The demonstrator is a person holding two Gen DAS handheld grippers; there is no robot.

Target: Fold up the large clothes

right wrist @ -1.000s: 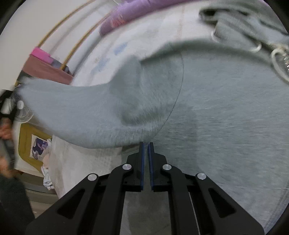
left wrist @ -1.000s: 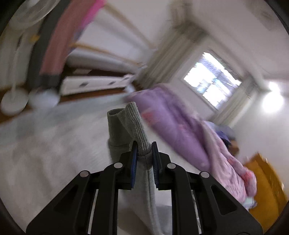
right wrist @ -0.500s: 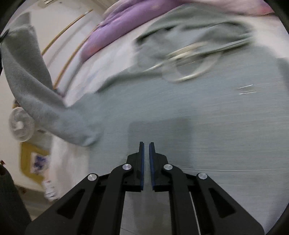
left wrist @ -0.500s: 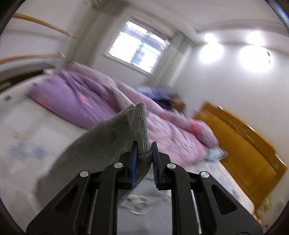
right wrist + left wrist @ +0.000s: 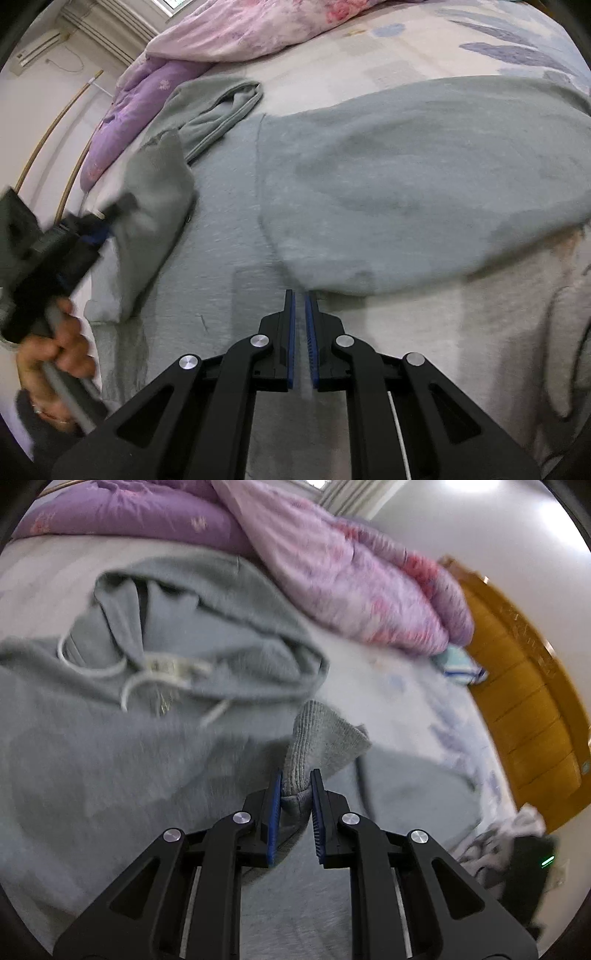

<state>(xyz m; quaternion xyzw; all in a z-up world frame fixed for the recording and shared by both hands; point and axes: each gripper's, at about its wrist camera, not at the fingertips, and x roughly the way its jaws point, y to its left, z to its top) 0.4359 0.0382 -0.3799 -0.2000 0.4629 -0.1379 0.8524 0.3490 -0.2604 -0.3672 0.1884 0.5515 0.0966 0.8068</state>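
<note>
Grey hoodie (image 5: pixel 369 192) spread flat on bed, fleece knit, fills most of right wrist view. Hood (image 5: pixel 207 602) lies open at 11 o'clock in left wrist view, white drawstrings (image 5: pixel 147 672) looped across the neck. One sleeve lies folded across the body toward 3 o'clock in right wrist view. Other sleeve's ribbed cuff (image 5: pixel 314 746) is lifted, bunched upright above the chest.

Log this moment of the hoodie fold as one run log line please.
left hand-held gripper: shut on sleeve cuff | right hand-held gripper: shut, empty, over grey hoodie | sleeve: carried across body
</note>
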